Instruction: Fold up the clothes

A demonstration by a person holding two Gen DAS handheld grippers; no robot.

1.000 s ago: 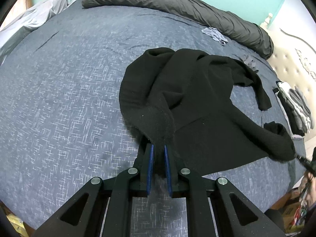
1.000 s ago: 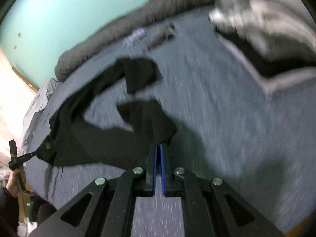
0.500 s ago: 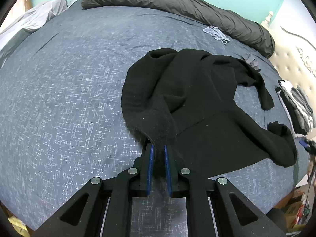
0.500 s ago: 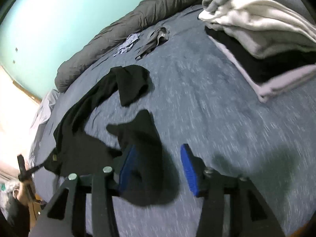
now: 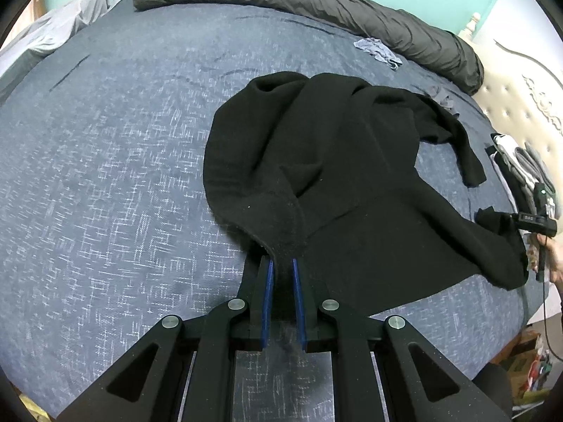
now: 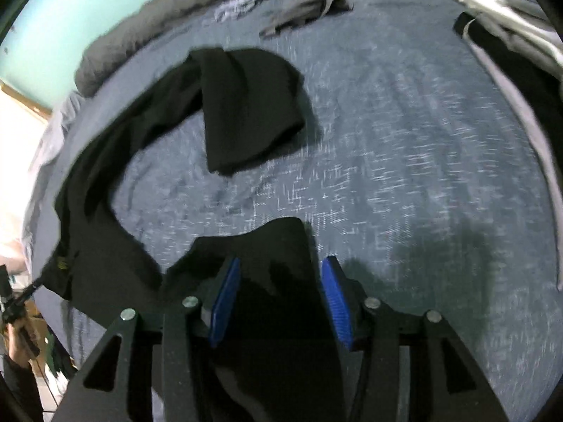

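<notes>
At the frame's centre, a black sweater (image 5: 334, 183) lies spread on the bed (image 5: 105, 176), its edge pinched in the left claw (image 5: 280, 270), while the right claw (image 6: 278, 281) has just opened wide, releasing a sleeve for smoothing.

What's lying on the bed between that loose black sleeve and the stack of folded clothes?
In the right wrist view, only bare blue bedspread separates the black sleeve from the folded stack.
</notes>
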